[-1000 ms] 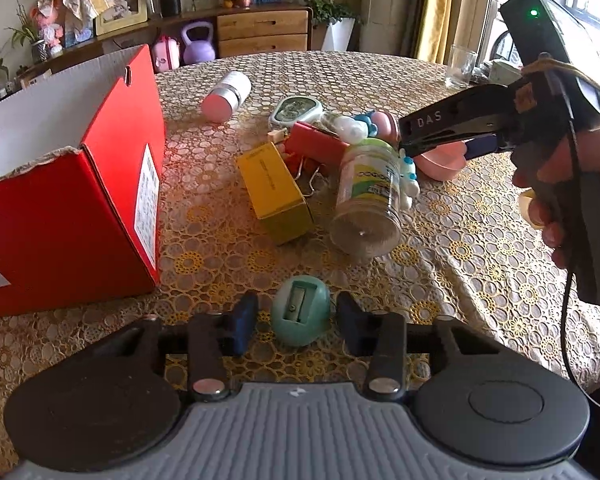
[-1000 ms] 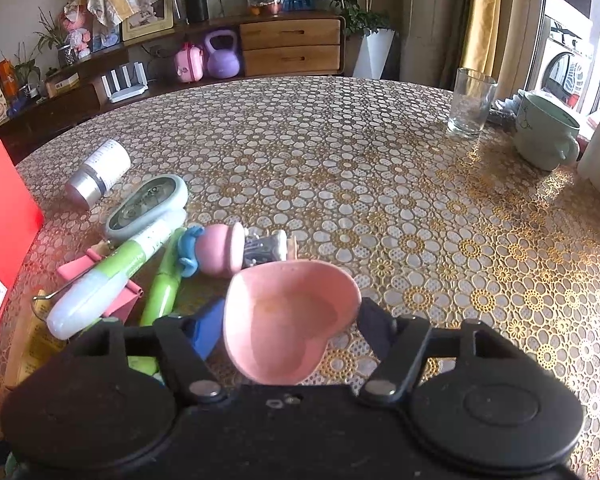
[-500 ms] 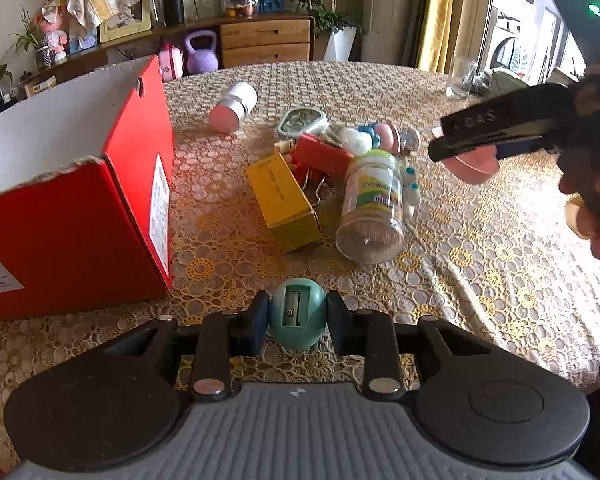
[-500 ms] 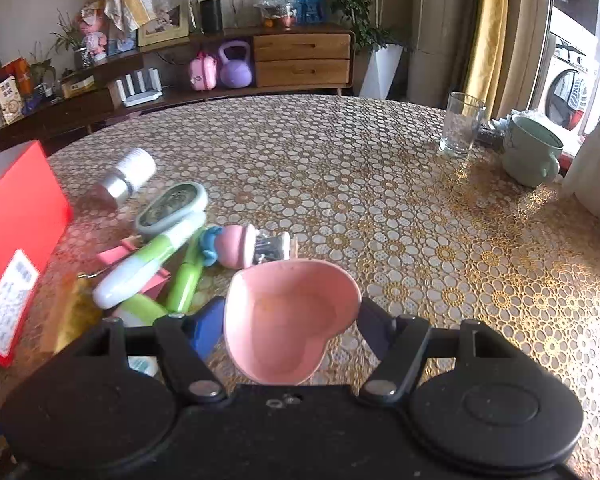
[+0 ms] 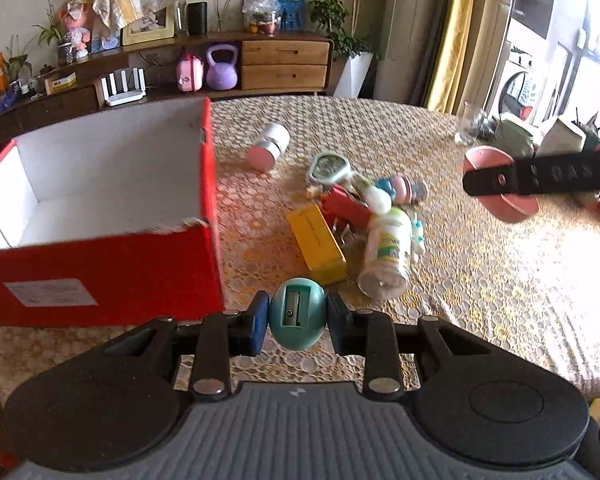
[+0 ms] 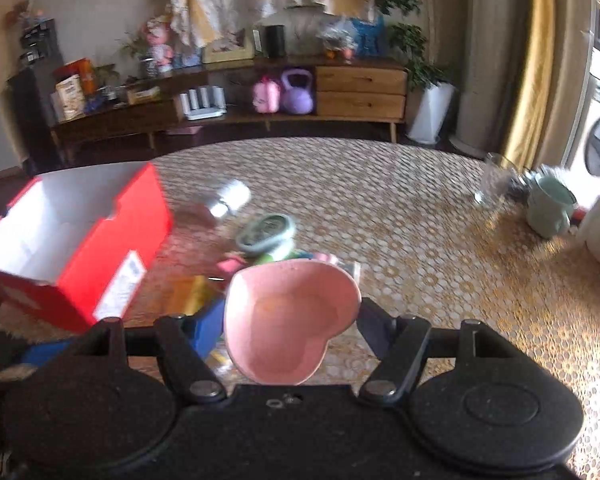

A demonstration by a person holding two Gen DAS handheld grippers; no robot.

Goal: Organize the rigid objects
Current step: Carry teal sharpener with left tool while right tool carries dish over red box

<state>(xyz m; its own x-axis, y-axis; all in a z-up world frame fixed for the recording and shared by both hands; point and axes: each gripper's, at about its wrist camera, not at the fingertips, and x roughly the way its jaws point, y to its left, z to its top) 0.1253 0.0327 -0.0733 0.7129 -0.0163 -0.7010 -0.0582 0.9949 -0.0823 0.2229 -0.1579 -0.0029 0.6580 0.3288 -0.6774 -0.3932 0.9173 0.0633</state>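
Both loads raised off the bench since a second ago: left tool (image 5: pixel 297 316) clamps sharpener (image 5: pixel 297 314), right tool (image 6: pixel 292 322) clamps pink dish (image 6: pixel 290 322); red box (image 5: pixel 100 216) next.

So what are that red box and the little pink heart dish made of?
The red box looks like cardboard: glossy red outside, matte white inside, with a rough torn edge along its front rim. The pink heart dish, held in the right tongs, is probably plastic or glazed ceramic: it has a smooth, even surface with a soft sheen, but the blur leaves that open.
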